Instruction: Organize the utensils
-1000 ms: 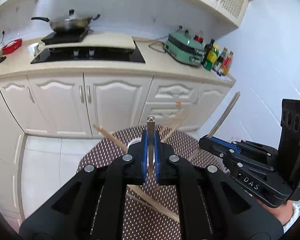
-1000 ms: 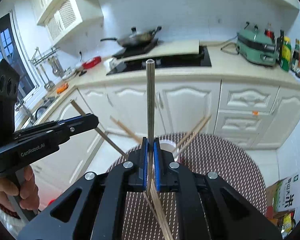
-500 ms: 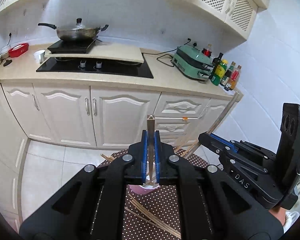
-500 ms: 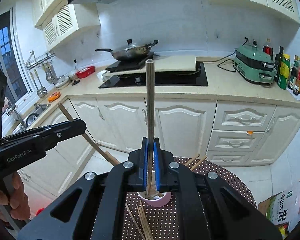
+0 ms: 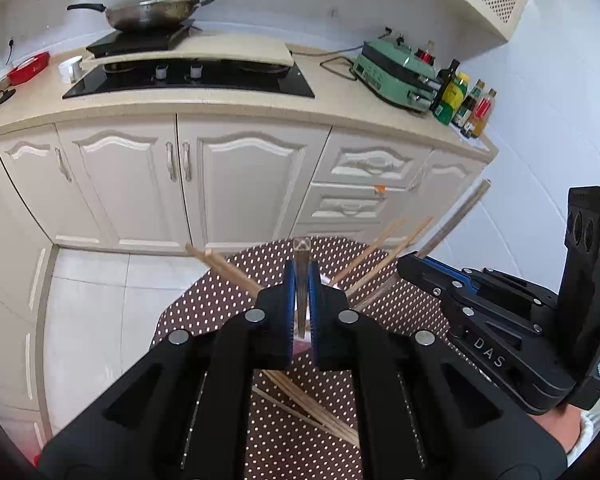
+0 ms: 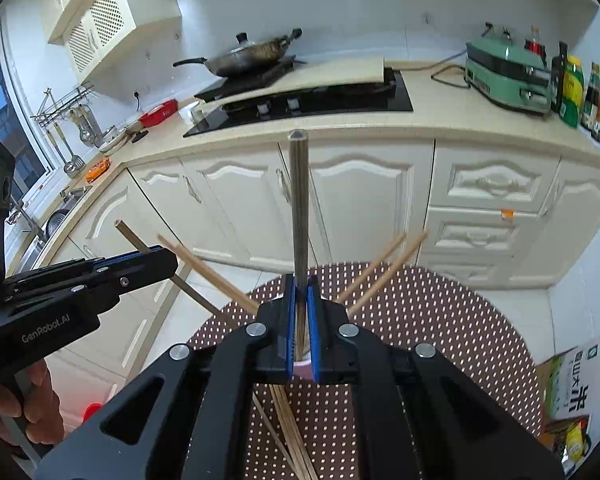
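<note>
My left gripper (image 5: pixel 301 280) is shut on a metal chopstick (image 5: pixel 301 254) whose short end pokes up between the blue pads. My right gripper (image 6: pixel 301 292) is shut on a longer metal chopstick (image 6: pixel 299 208) that stands upright. Each gripper also shows in the other view: the right gripper (image 5: pixel 420 268) with its chopstick (image 5: pixel 456 216), and the left gripper (image 6: pixel 156 258). Both hover over a pale cup (image 6: pixel 302 364), mostly hidden behind the jaws, with wooden chopsticks (image 6: pixel 380 272) fanning out of it. More wooden chopsticks (image 5: pixel 312 412) lie loose on the dotted brown tablecloth (image 5: pixel 380 308).
Beyond the round table stand white cabinets (image 5: pixel 240 184) under a counter with a hob (image 5: pixel 188 80), a wok (image 5: pixel 152 10), a green appliance (image 5: pixel 396 76) and bottles (image 5: pixel 464 100). A printed bag (image 6: pixel 576 384) sits on the floor at the right. A person's hand (image 6: pixel 36 404) holds the left gripper.
Over the last half second both grippers have sunk toward the cup and table, which now fill more of each view. Each one still grips its metal chopstick.
</note>
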The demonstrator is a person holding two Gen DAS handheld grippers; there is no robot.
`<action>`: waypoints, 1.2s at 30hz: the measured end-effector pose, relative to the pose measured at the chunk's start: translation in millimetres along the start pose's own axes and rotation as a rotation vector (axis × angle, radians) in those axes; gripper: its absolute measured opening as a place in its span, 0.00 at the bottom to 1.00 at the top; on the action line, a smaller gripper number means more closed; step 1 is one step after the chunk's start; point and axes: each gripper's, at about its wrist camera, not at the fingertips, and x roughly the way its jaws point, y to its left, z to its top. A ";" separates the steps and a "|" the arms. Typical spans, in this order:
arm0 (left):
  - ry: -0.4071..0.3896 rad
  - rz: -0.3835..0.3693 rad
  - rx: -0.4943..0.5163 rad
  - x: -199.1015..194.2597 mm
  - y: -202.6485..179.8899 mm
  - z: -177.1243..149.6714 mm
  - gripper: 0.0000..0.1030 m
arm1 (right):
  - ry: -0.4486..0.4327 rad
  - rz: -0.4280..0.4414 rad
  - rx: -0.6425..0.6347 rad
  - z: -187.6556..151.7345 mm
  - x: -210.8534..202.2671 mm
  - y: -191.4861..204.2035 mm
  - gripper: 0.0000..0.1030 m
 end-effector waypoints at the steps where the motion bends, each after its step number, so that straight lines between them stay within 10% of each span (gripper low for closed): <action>1: 0.012 0.003 -0.003 2.7 1.8 -3.5 0.06 | 0.010 0.003 0.009 -4.2 1.5 -1.2 0.05; 21: 0.100 0.046 -0.028 12.1 6.6 -25.1 0.11 | 0.106 0.018 0.087 -36.5 16.6 -7.9 0.08; 26: 0.102 0.060 -0.035 9.8 6.8 -30.7 0.50 | 0.108 0.027 0.104 -39.1 13.2 -6.4 0.08; 36: 0.091 0.056 -0.080 2.3 11.7 -44.9 0.52 | 0.098 0.031 0.136 -48.9 -3.2 -11.4 0.14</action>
